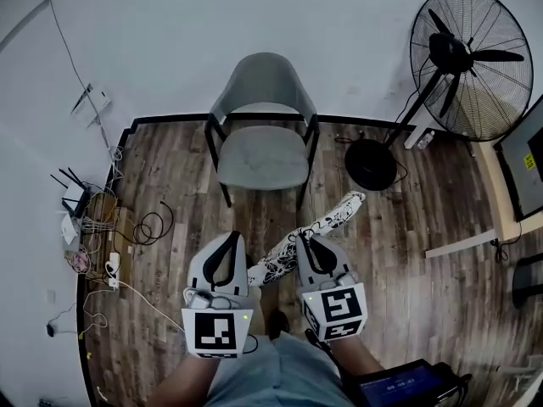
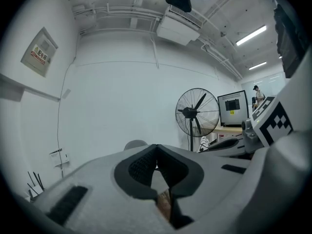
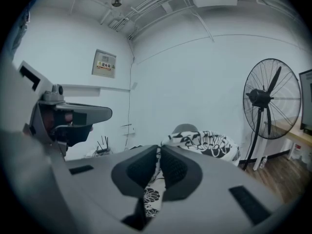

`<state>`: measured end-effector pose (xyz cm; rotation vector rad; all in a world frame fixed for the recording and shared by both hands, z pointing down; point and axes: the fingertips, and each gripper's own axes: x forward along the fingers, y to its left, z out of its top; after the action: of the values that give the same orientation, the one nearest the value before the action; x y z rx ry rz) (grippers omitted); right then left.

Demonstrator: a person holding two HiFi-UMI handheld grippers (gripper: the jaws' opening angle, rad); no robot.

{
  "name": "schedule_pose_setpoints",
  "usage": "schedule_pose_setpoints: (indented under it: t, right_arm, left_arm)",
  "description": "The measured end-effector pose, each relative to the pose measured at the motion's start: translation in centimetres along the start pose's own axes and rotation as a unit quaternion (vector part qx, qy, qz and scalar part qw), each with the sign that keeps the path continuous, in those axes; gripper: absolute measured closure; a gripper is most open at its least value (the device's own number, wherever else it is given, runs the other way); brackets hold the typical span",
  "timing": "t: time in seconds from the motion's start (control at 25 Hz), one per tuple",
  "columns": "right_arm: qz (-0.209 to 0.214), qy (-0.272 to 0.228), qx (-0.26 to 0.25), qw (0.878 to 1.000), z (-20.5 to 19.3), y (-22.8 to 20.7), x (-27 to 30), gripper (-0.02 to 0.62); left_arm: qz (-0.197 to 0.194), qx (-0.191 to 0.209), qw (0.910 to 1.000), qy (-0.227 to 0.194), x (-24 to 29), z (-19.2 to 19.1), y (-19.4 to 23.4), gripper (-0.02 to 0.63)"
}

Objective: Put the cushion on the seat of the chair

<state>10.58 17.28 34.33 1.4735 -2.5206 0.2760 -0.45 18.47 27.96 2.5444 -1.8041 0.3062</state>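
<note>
The right gripper [image 1: 303, 237] hid part of the black-and-white patterned fabric cushion [image 1: 333, 219]; the black flat monitor [image 1: 528, 164] ran off the edge.

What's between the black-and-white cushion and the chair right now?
Only bare wooden floor lies between the patterned cushion and the grey chair, as the head view shows. The fan's round base stands off to the right.

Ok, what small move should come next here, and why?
Probably carry the cushion forward and slightly up toward the seat. The right gripper is shut on its edge. The cushion hangs over the floor, short of the chair, and the seat is bare.
</note>
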Motion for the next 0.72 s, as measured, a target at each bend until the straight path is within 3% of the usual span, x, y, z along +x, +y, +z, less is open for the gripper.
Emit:
schedule_pose_setpoints:
  t: [0.4, 0.72]
  right_arm:
    - [-0.008, 0.04, -0.004, 0.999, 0.2, -1.9, 12.6, 0.58]
    - [-0.014, 0.041, -0.013, 0.999, 4.2, -3.8, 23.1, 0.58]
  left_arm:
    - [0.003, -0.023, 0.9995, 0.02, 10.8, -2.5, 9.4, 0.601]
    - [-0.013, -0.018, 0.9996, 0.019, 19.0, -1.4, 16.0, 0.601]
